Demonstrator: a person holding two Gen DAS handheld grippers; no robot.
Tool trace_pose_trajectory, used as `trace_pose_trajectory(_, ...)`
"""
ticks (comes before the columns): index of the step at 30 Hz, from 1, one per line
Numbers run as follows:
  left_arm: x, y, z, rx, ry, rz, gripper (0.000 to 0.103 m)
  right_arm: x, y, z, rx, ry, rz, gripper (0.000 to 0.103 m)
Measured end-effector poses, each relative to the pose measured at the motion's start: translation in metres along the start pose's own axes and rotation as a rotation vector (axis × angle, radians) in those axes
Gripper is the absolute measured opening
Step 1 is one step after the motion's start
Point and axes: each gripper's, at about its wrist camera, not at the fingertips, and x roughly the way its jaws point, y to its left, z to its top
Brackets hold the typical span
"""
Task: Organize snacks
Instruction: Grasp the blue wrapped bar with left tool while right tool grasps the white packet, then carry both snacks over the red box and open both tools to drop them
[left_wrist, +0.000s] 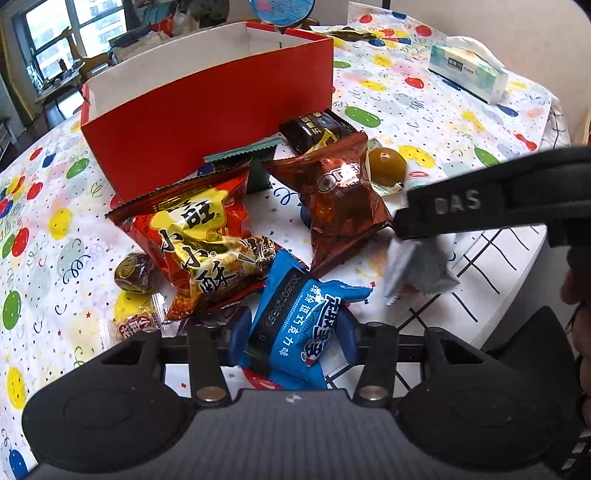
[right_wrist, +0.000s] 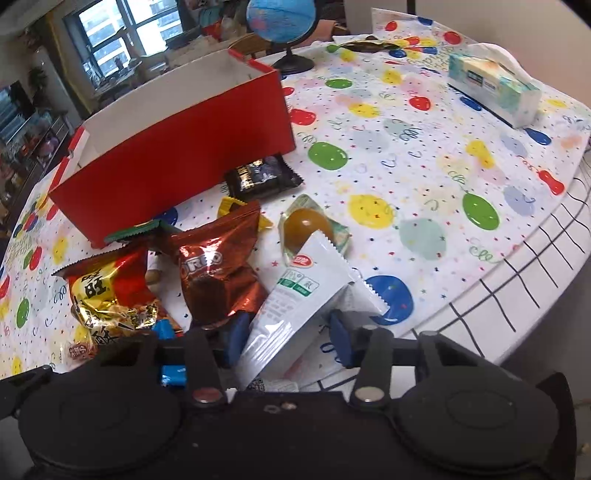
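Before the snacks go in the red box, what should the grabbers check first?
1. Left gripper has the blue packet between its fingers: ok, the pads press its sides.
2. Right gripper has the white packet between its fingers: ok.
3. Red box is open on top: ok, no lid is over it.
4. Room inside the box: cannot tell, its floor is hidden; only white inner walls show.
5. Path to the box: not ok, the brown Oreo bag and the red and gold bag lie in front, so lift high.
6. Grippers apart from each other: ok in the left wrist view.
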Motion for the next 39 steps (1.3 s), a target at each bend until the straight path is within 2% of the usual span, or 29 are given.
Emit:
trace_pose_trajectory(2, -0.003, 0.005, 0.000, -0.030, 0.003, -0.016, 0.044, -0.005, -0.003, -0.002, -0.002, -0.019, -0.009, 0.041)
trace_pose_trajectory(4, -0.008, 0.009, 0.000, -0.057, 0.000, -0.031, 0.043, -0.013, -0.005, -0.003, 0.002, -0.033, -0.009, 0.032)
trace_pose_trajectory(5, -0.011, 0.011, 0.000, -0.071, 0.000, -0.038, 0.043, -0.017, -0.007, -0.003, 0.006, -0.035, -0.006, 0.015)
trace_pose_trajectory(6, -0.015, 0.013, 0.001, -0.085, -0.002, -0.048, 0.042, -0.021, -0.008, -0.003, 0.013, -0.035, -0.002, 0.012)
trace_pose_trajectory(14, -0.041, 0.025, 0.003, -0.144, -0.043, -0.087, 0.041, -0.047, -0.010, -0.002, 0.002, -0.102, -0.004, 0.010)
trace_pose_trajectory(22, -0.081, 0.035, 0.012, -0.191, -0.114, -0.113, 0.040, -0.093, 0.004, 0.008, -0.042, -0.196, 0.068, 0.010)
trace_pose_trajectory(31, -0.121, 0.062, 0.052, -0.279, -0.215, -0.072, 0.040, -0.121, 0.028, 0.046, -0.112, -0.283, 0.140, 0.010)
trace_pose_trajectory(39, -0.131, 0.091, 0.099, -0.352, -0.264, -0.026, 0.040, -0.116, 0.049, 0.096, -0.175, -0.334, 0.200, 0.010)
